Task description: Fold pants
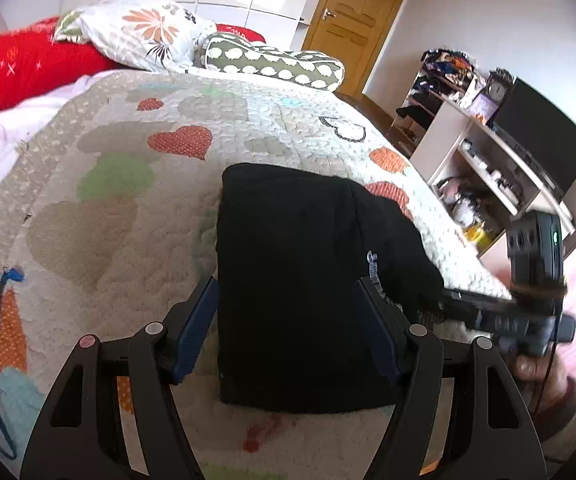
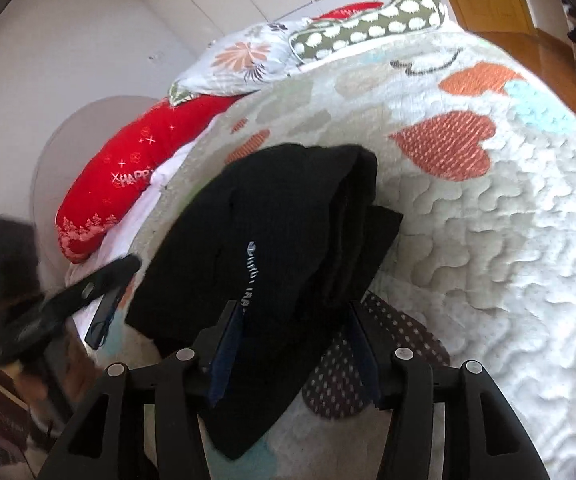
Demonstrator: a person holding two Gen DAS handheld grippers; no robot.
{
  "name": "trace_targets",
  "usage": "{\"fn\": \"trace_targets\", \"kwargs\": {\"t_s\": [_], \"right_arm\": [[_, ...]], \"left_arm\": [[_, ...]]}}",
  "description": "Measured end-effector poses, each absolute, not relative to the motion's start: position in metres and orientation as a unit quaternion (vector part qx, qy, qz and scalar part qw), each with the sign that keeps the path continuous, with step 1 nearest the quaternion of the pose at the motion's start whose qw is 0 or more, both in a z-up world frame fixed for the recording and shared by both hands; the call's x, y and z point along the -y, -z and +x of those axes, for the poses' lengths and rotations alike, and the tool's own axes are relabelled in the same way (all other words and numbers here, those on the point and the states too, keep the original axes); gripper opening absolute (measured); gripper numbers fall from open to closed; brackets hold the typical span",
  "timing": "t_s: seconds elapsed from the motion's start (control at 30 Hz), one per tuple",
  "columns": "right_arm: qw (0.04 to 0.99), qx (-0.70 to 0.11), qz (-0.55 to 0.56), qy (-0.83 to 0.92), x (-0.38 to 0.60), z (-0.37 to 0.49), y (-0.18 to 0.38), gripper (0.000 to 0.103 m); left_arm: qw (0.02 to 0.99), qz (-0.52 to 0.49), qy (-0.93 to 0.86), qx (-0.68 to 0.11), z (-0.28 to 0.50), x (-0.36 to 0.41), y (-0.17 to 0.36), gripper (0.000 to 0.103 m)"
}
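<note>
Pants (image 1: pixel 295 280): black, folded into a thick rectangular bundle, lying on the bed quilt near its foot end; pale lettering runs along one edge.
Left tool (image 1: pixel 288 324): jaws stand wide, one finger to each side of the near end of the bundle, pads clear of the cloth.
Right tool (image 2: pixel 293 340): jaws narrower, set around a corner of the bundle; black cloth fills the gap and hangs down between the fingers. Whether the pads press on it cannot be told.
Right tool, seen from the left wrist view: at the right edge of the bundle, blurred, with a hand (image 1: pixel 535 368) below it.
Quilt (image 1: pixel 136 184): cream, stitched in waves, patched with orange, green and grey hearts; covers the bed.
Pillows (image 1: pixel 144 32): one floral, one olive with white spots, at the head of the bed.
Red blanket (image 1: pixel 20 64): bunched along the far side of the bed.
Shelf unit (image 1: pixel 483 164): beside the bed, crowded with small items, a dark screen on top.
Door (image 1: pixel 355 20): wooden, closed, beyond the pillows.
</note>
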State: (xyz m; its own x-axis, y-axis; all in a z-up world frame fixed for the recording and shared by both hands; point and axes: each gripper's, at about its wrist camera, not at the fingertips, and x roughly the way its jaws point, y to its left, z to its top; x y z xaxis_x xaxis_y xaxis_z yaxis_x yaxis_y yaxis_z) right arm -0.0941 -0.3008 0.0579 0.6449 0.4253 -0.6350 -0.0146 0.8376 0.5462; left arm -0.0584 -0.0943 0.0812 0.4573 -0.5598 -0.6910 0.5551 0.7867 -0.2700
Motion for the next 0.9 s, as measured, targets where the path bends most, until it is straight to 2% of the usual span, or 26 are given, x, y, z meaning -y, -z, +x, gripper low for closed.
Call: {"fn": "trace_targets", "kwargs": {"t_s": [0.03,0.13,0.27,0.37,0.47,0.57,0.63,0.67,0.77,0.9], "right_arm": [[0.872,-0.392,0.260,-0.134,0.300,-0.093,-0.061,0.033],[0.871,-0.373,0.280,-0.157,0.299,-0.096,-0.076,0.029],[0.848,-0.351,0.340,-0.204,0.301,-0.111,-0.095,0.027],[0.830,-0.355,0.370,-0.220,0.293,-0.127,-0.089,0.026],[0.851,-0.394,0.303,-0.170,0.278,-0.131,-0.076,0.026],[0.851,-0.403,0.308,-0.140,0.286,-0.138,-0.070,0.030],[0.843,-0.389,0.342,-0.147,0.298,-0.143,-0.070,0.047],[0.843,-0.381,0.350,-0.145,0.304,-0.145,-0.072,0.049],[0.849,-0.374,0.344,-0.144,0.309,-0.145,-0.076,0.049],[0.847,-0.372,0.346,-0.153,0.313,-0.129,-0.080,0.049]], "left_arm": [[0.855,0.005,0.325,-0.405,-0.060,0.095,-0.081,0.070],[0.858,0.010,0.317,-0.404,-0.061,0.092,-0.080,0.070],[0.864,-0.018,0.318,-0.391,-0.060,0.075,-0.089,0.070],[0.868,-0.021,0.314,-0.385,-0.060,0.067,-0.091,0.070],[0.863,-0.007,0.315,-0.395,-0.063,0.070,-0.086,0.070],[0.848,-0.006,0.344,-0.404,-0.074,0.071,-0.082,0.070],[0.835,-0.018,0.364,-0.412,-0.083,0.072,-0.079,0.070],[0.830,-0.026,0.370,-0.418,-0.088,0.074,-0.077,0.071],[0.830,-0.054,0.369,-0.414,-0.101,0.079,-0.077,0.082],[0.818,-0.101,0.376,-0.424,-0.110,0.083,-0.081,0.082]]}}
